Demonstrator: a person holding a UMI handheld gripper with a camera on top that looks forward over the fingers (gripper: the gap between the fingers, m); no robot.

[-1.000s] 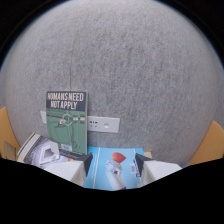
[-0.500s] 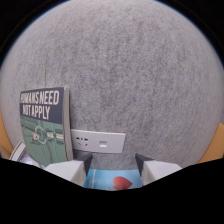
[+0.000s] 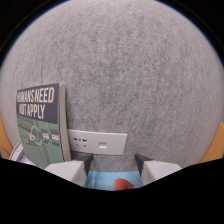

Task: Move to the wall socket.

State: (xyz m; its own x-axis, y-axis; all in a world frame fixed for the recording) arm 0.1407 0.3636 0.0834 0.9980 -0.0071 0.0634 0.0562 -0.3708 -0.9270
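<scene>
Straight ahead, from my gripper's own view, the wall socket [image 3: 97, 143] sits low on the grey speckled wall [image 3: 130, 75], just beyond my gripper [image 3: 114, 172], whose fingers are spread with nothing held. I should keep level and centred on it. A book [image 3: 41, 125] stands touching its left edge; the right side is open wall.
</scene>
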